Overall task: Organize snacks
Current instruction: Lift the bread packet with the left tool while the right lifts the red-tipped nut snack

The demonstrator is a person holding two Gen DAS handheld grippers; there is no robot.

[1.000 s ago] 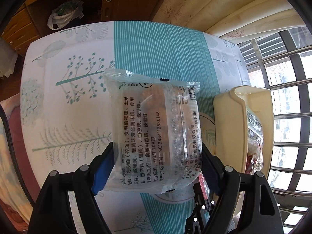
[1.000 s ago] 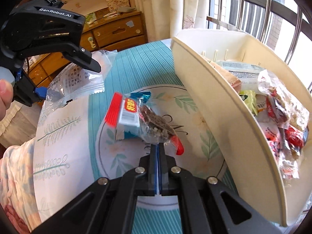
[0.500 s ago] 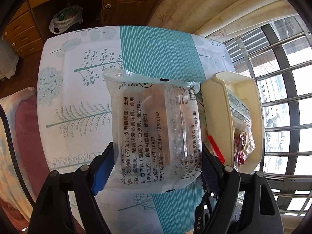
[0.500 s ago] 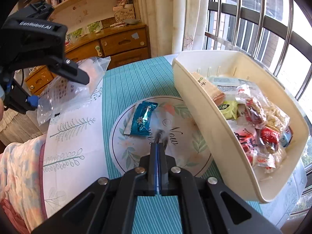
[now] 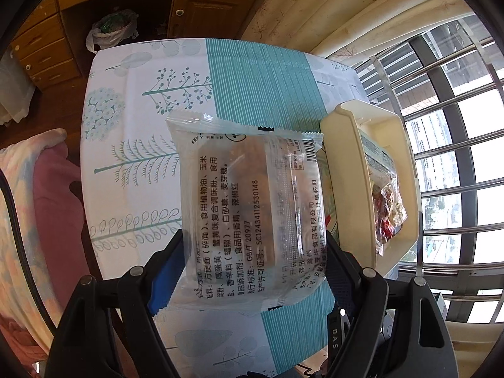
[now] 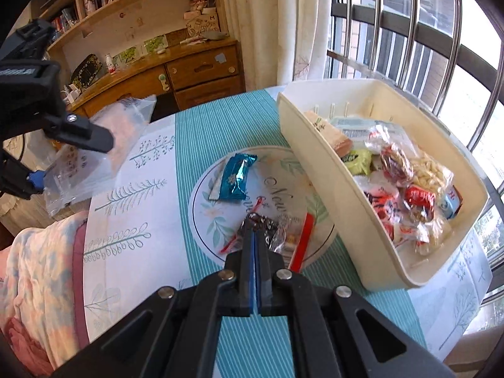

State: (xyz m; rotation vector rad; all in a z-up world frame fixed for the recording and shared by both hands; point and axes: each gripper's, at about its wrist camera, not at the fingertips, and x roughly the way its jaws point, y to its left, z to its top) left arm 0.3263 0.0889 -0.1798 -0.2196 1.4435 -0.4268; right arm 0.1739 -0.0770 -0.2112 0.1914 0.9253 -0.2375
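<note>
Cream basket [image 6: 321,170] at right is mostly filled. Left gripper [image 5: 252,271] clasps a clear noodle packet [image 5: 249,208]; right gripper [image 6: 255,236], jaws clenched, seemingly pinches a small wrapper [image 6: 277,230]; blue snack [image 6: 236,178] remains on the worktop [image 6: 151,195].

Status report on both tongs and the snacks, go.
Left tongs shut on clear noodle packet, held above table. Right tongs shut on dark clear-wrapped snack. Cream basket right of plate, nearly full. Blue snack on plate; path clear.
</note>
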